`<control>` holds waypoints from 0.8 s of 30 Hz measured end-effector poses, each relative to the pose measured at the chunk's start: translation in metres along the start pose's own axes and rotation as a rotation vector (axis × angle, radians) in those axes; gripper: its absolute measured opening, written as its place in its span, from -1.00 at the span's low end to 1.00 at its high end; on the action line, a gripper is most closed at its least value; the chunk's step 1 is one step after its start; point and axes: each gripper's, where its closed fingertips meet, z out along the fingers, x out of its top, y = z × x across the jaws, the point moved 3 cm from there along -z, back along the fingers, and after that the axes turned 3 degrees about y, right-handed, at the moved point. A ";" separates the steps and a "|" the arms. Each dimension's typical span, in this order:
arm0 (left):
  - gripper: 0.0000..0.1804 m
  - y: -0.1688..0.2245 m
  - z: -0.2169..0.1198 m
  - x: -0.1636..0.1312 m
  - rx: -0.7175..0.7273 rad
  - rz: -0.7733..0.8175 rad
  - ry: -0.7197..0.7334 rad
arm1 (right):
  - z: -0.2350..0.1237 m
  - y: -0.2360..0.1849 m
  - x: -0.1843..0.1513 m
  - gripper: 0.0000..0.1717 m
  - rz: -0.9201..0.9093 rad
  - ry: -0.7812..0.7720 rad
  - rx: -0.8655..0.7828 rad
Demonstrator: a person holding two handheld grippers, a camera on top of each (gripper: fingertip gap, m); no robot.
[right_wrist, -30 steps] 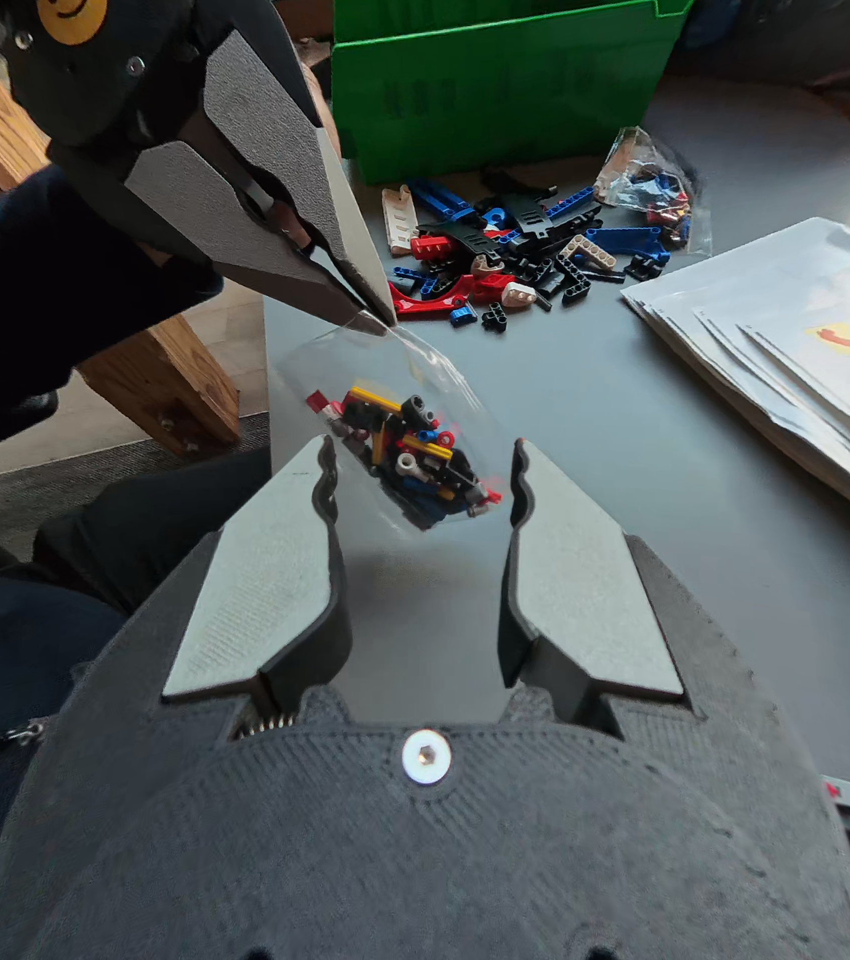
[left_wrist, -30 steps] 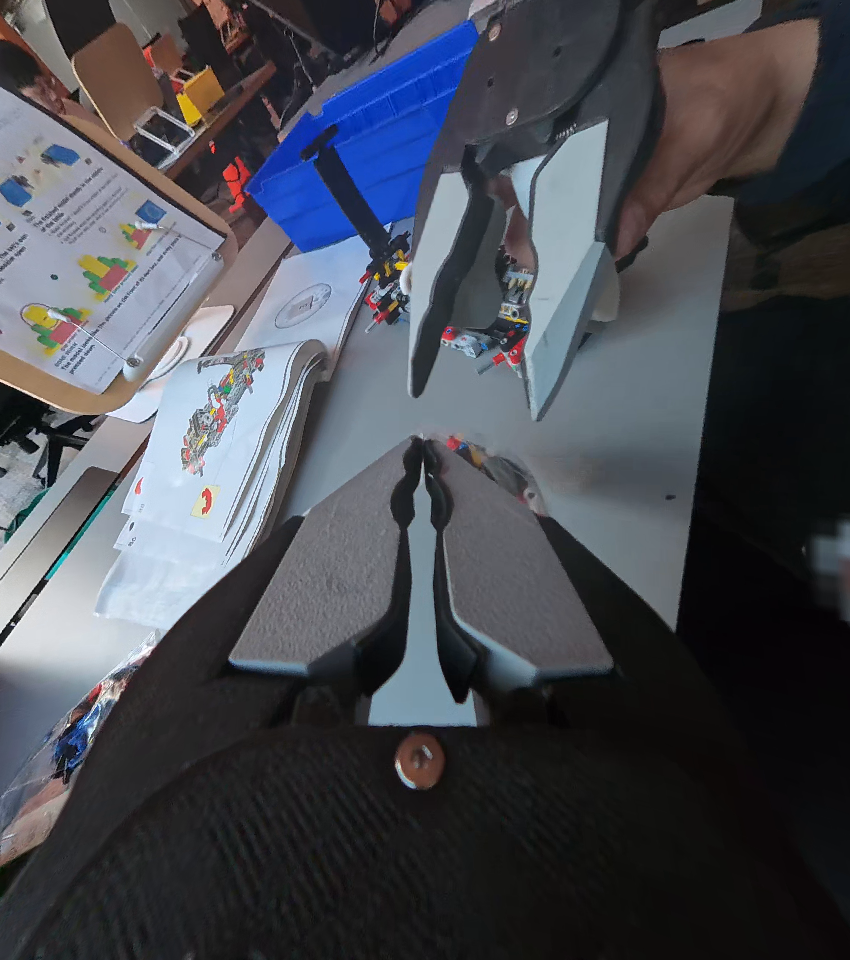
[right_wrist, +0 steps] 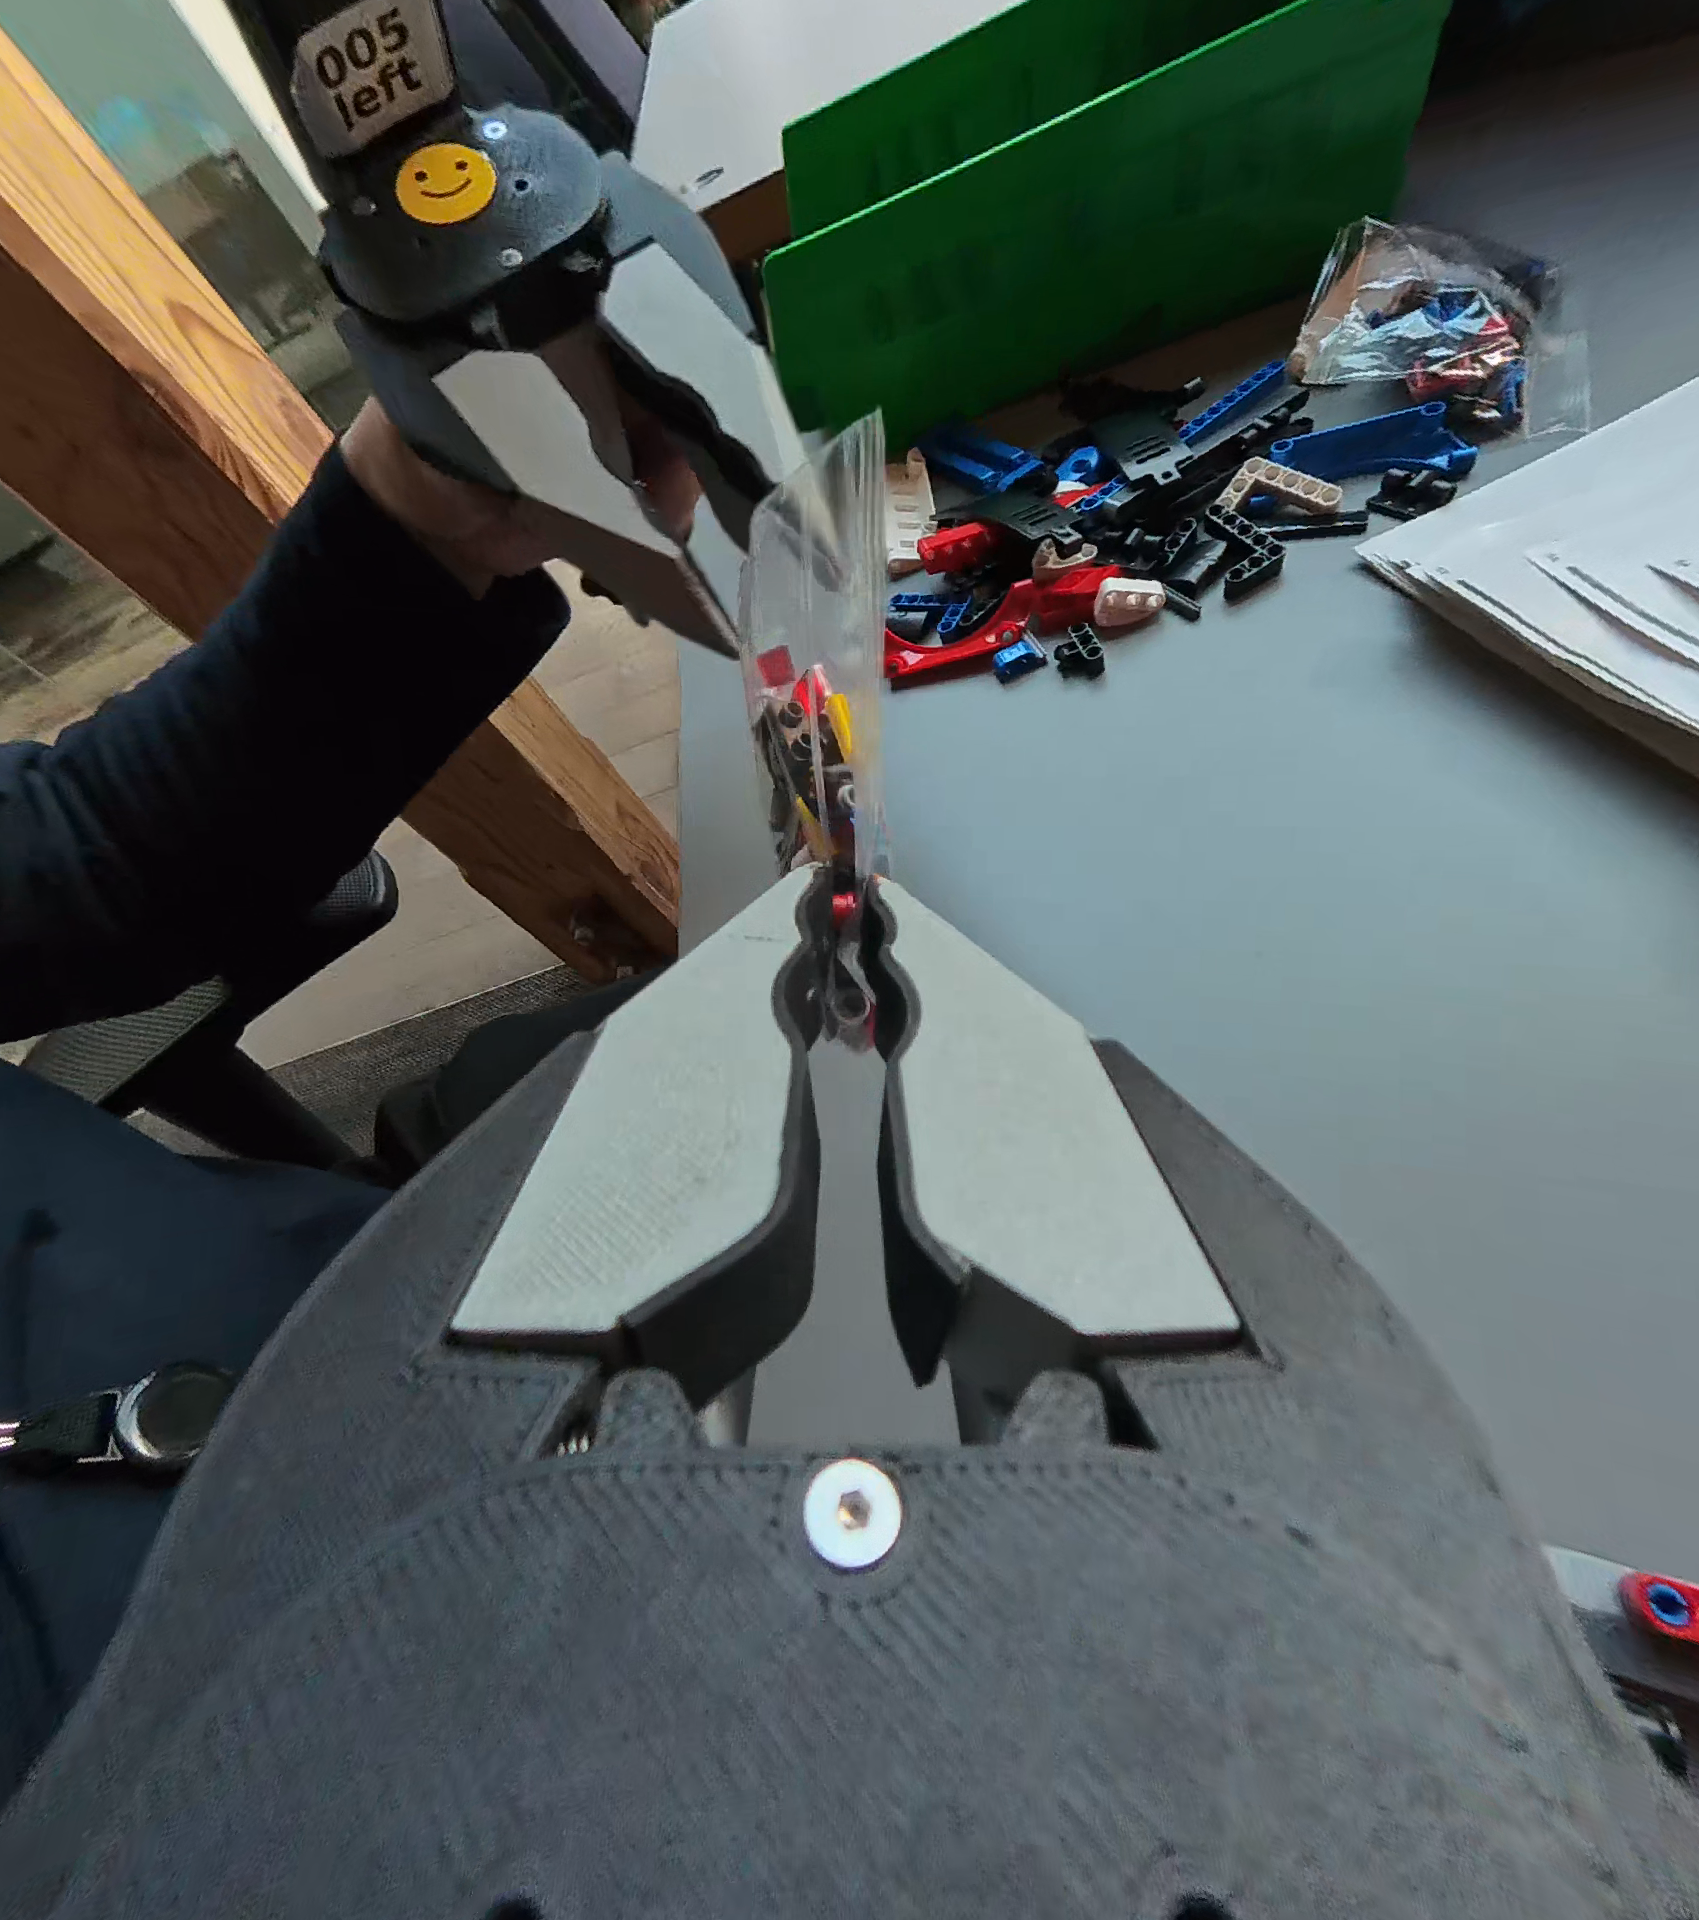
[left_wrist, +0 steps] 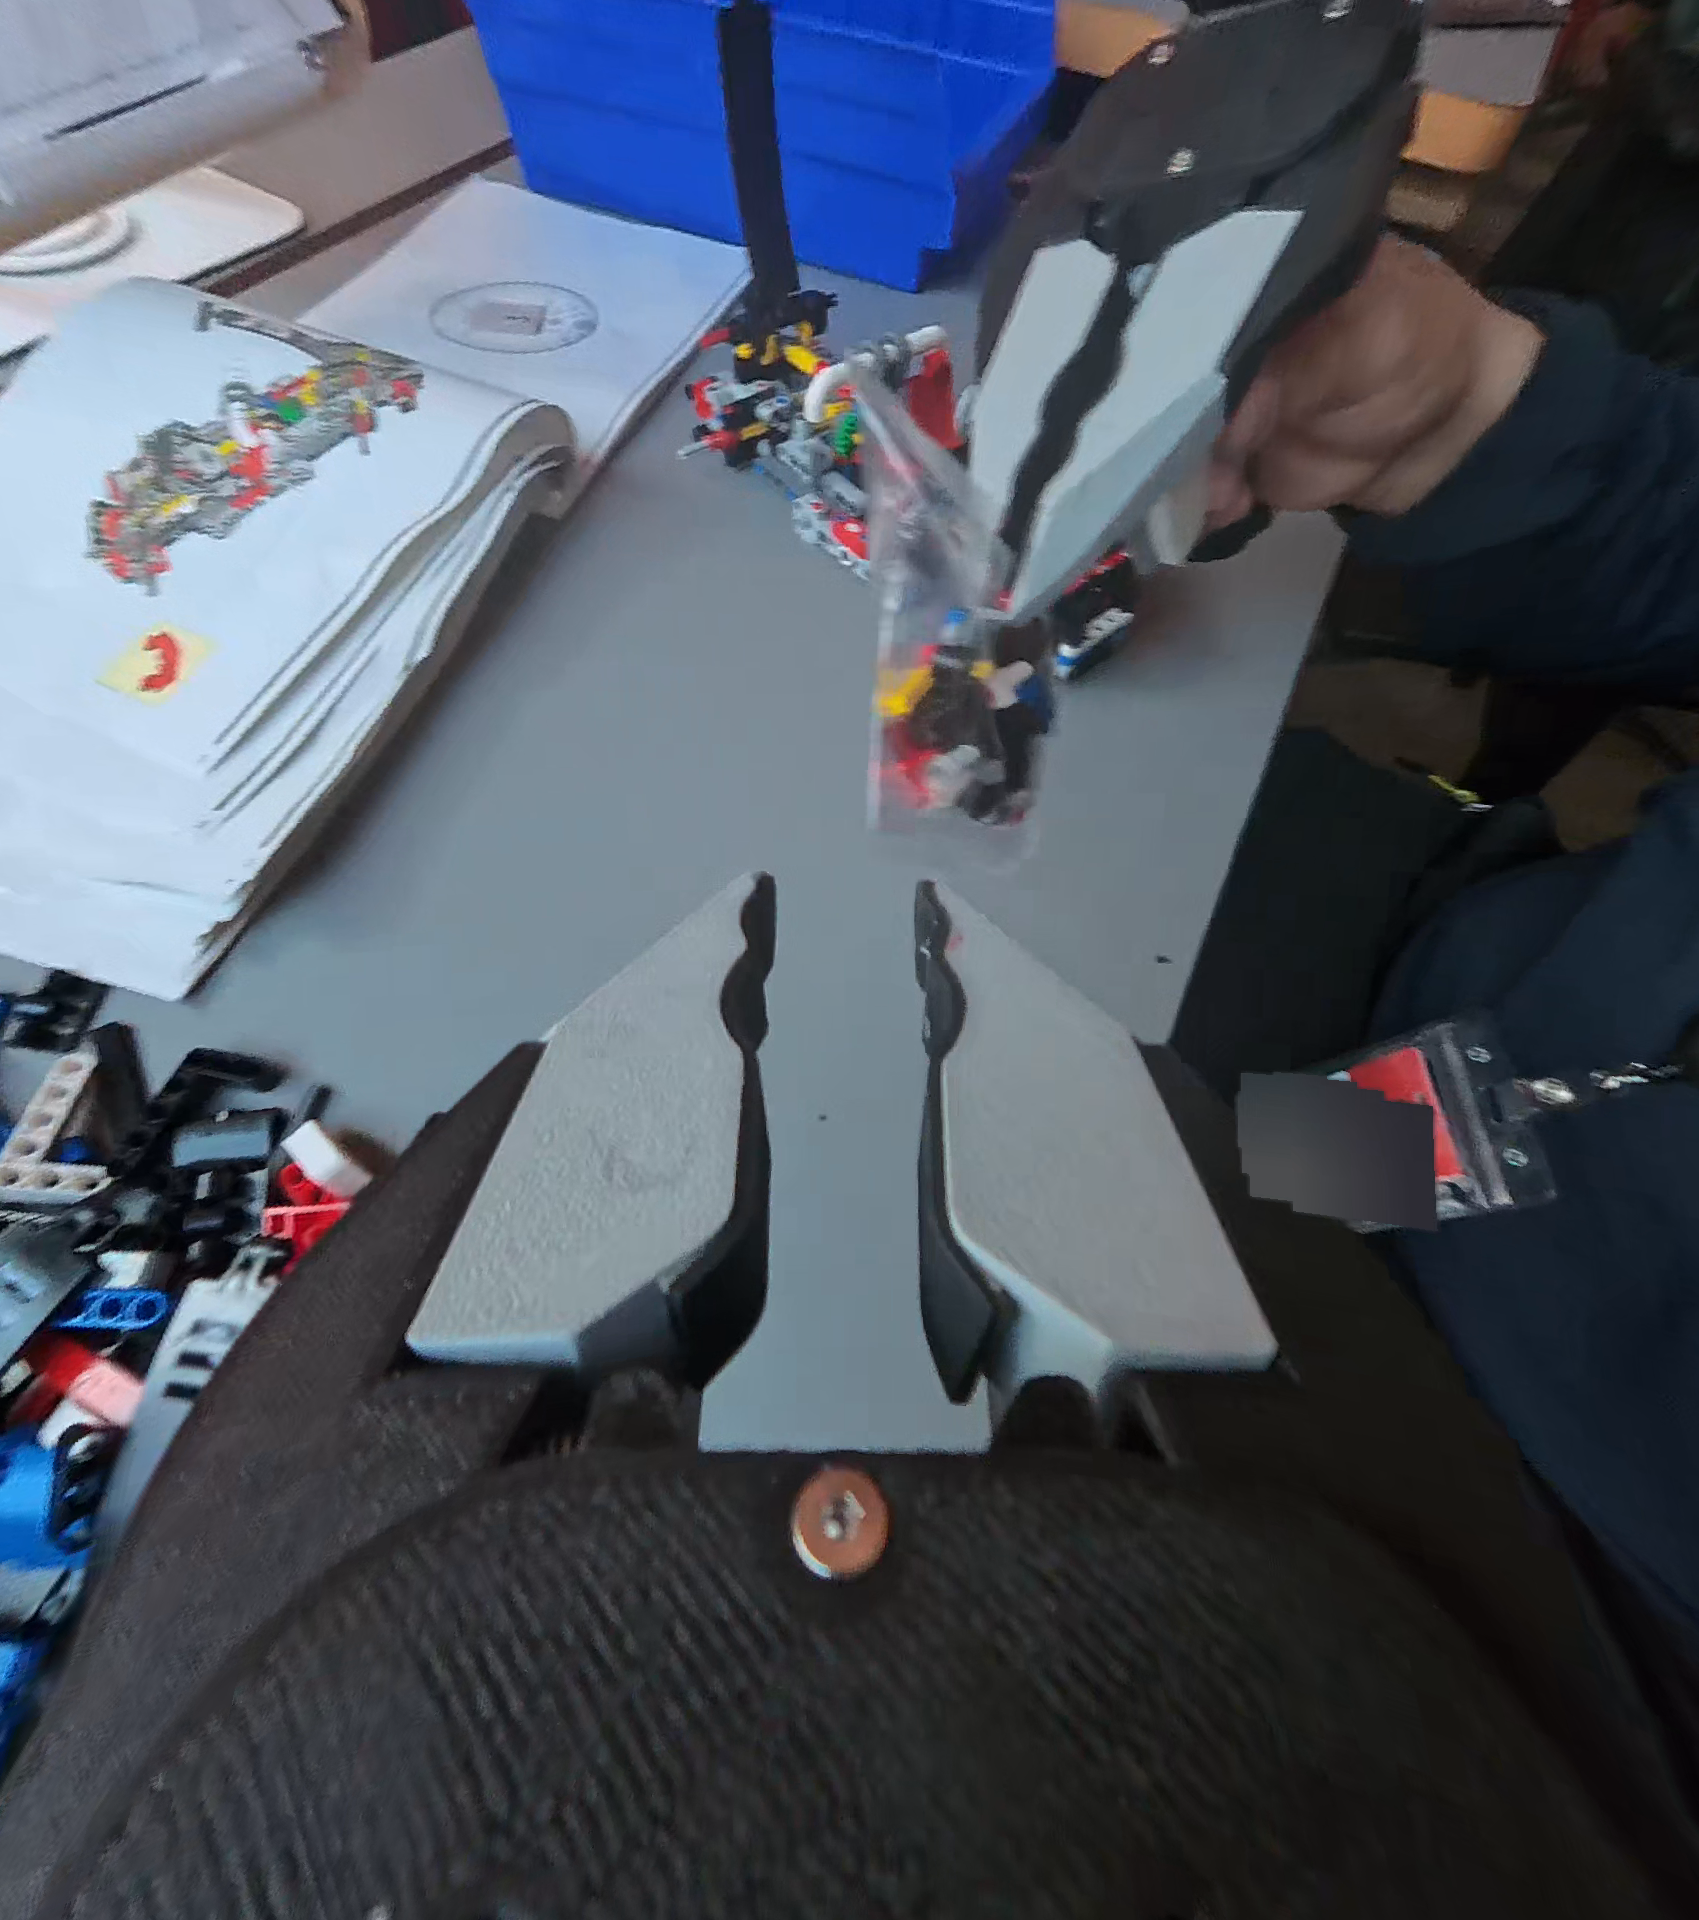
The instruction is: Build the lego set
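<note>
grey desk [right_wrist: 1344, 935], loose plastic building pieces [right_wrist: 1136, 540] near its far edge. right gripper [right_wrist: 840, 914] clamped on a clear plastic bag of small coloured parts [right_wrist: 814, 727], above the near edge. left gripper [left_wrist: 845, 904] parted, unloaded.

L wrist: faces R tongs [left_wrist: 1016, 608] | R wrist: opposite | share table [right_wrist: 1240, 935], close

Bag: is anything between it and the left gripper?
Nothing visible. The bag hangs clamped in the right gripper, just ahead and right of the left gripper, whose jaws stand open. Only grey table shows between them.
</note>
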 end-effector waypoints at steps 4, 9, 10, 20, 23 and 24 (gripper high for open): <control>-0.74 0.007 0.006 -0.003 -0.060 -0.018 -0.001 | -0.003 0.003 0.001 -0.98 0.010 0.007 -0.013; -0.94 0.015 0.024 0.000 -0.113 -0.036 0.017 | -0.003 -0.001 0.005 -0.98 0.058 0.042 0.031; -0.99 0.015 0.025 0.001 -0.107 -0.023 0.023 | -0.003 0.001 0.005 -0.98 0.058 0.041 0.019; -1.00 0.005 0.024 0.002 -0.066 -0.066 0.036 | -0.001 0.003 0.001 -0.98 0.070 0.026 0.022; -1.00 0.003 0.022 0.003 -0.054 -0.073 0.041 | -0.001 -0.001 0.000 -0.97 0.056 0.014 0.043; -1.00 0.002 0.022 0.003 -0.052 -0.081 0.046 | -0.001 -0.001 0.001 -0.97 0.056 0.021 0.039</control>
